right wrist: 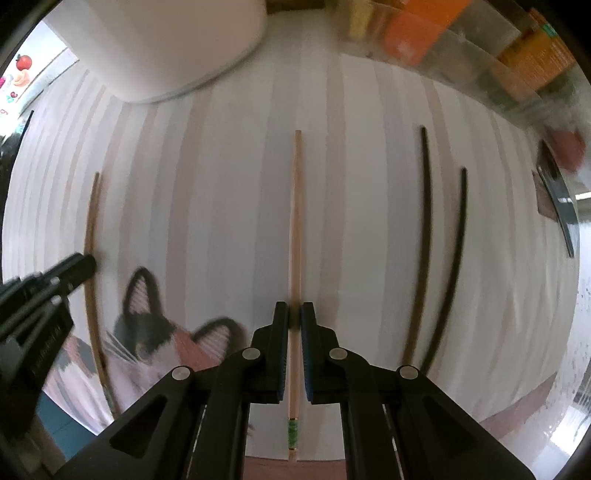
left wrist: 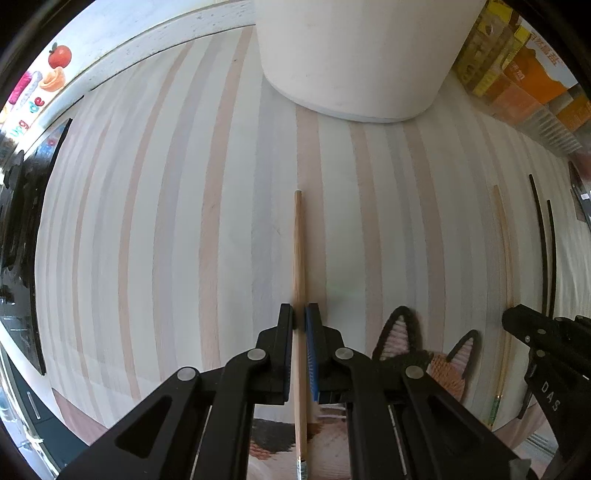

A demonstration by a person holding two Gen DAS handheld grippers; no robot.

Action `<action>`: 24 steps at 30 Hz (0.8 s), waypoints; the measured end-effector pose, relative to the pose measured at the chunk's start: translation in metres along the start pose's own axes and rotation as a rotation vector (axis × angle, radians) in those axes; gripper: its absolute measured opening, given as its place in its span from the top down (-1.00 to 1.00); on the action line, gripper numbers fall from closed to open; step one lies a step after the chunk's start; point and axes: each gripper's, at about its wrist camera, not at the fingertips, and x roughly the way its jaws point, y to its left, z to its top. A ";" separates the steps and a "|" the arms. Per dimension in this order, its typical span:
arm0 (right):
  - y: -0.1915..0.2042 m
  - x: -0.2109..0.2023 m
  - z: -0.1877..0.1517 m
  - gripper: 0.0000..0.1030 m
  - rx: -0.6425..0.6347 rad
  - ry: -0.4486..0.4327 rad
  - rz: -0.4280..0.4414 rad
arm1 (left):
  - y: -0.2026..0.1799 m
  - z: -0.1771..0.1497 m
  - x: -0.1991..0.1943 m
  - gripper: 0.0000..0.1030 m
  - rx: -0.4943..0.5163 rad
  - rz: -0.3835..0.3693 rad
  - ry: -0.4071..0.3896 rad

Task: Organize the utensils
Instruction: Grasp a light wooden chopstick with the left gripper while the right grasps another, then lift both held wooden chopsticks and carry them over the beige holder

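We hold two wooden chopsticks, one clamped in each gripper's fingers: left gripper (left wrist: 300, 317), chopstick (left wrist: 298, 240); right gripper (right wrist: 294, 315), green-banded chopstick (right wrist: 295, 221). Both lie along the striped bench (left wrist: 166, 221). They look light, stiff, slippery; we'd grip mid-shaft

White tub (left wrist: 354, 55): top cut off by frame edge in both views. Boxes (right wrist: 417, 33) blurred in right view, labels unreadable. Chopstick (left wrist: 300, 258) low end runs off frame btm, left view. Red thing (right wrist: 567, 151) at far right too smeared to ID.
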 end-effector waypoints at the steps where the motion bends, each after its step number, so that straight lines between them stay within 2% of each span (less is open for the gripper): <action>1: -0.004 -0.001 -0.004 0.86 0.003 -0.002 -0.001 | 0.001 0.001 0.000 0.91 0.001 -0.001 0.000; 7: -0.010 -0.003 -0.008 0.85 0.008 0.002 -0.014 | -0.004 0.004 0.001 0.90 0.005 -0.008 -0.001; 12: 0.001 0.002 0.005 0.86 0.041 -0.023 -0.013 | -0.003 0.003 0.004 0.90 0.005 -0.014 -0.001; 18: 0.001 0.003 0.009 0.85 0.041 -0.005 -0.022 | 0.000 0.006 0.001 0.90 0.000 -0.026 0.000; 21: 0.001 0.007 0.033 0.85 0.045 0.006 -0.019 | 0.001 0.006 0.001 0.90 0.003 -0.027 0.001; 24: 0.008 0.004 0.034 0.85 0.039 0.014 -0.028 | 0.001 0.006 0.001 0.90 0.006 -0.027 0.002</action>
